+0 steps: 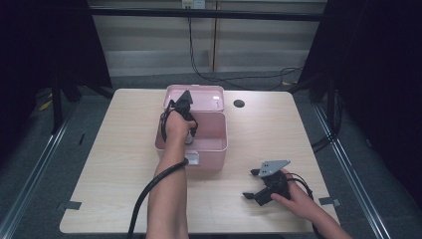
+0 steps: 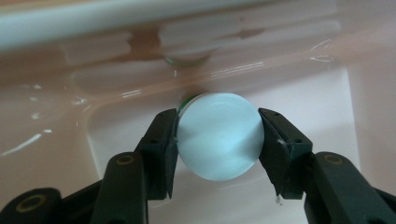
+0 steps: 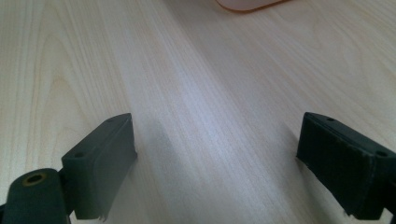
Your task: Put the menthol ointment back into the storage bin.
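While clamped across its rim by the left gripper [image 2: 218, 140] inside the pink box [image 1: 217, 142], the white round lid [image 2: 219, 135] looked light, rigid, slippery; right gripper [image 3: 217, 158] rested released on the tabletop [image 3: 196, 93].

Wooden table [image 1: 124, 164], grey floor [image 1: 30, 164], perhaps panelled wall [image 1: 149, 35].
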Tool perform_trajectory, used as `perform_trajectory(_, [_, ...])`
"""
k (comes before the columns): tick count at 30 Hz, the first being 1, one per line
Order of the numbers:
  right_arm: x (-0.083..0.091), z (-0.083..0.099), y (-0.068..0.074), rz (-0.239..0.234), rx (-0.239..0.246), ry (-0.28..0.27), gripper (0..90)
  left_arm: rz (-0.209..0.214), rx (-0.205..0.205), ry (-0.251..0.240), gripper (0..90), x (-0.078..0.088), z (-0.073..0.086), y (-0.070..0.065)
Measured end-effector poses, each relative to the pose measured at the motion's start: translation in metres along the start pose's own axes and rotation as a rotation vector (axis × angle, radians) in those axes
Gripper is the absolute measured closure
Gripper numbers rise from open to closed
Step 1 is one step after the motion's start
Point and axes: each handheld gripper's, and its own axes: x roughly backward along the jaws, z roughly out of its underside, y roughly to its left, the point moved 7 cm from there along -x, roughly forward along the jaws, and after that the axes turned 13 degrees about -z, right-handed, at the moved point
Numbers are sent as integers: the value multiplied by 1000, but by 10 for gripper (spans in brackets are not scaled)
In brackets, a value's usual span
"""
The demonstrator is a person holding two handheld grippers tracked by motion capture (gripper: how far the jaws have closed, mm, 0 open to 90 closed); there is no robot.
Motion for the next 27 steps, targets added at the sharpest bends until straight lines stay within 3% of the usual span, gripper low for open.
perform_trajectory(17, [0, 0, 0, 1, -1, 0, 107, 0, -14, -24, 493, -4, 0, -1])
perform_trajectory(27, [0, 0, 0, 0, -1, -1, 108, -5, -21, -26, 418, -4, 1, -3])
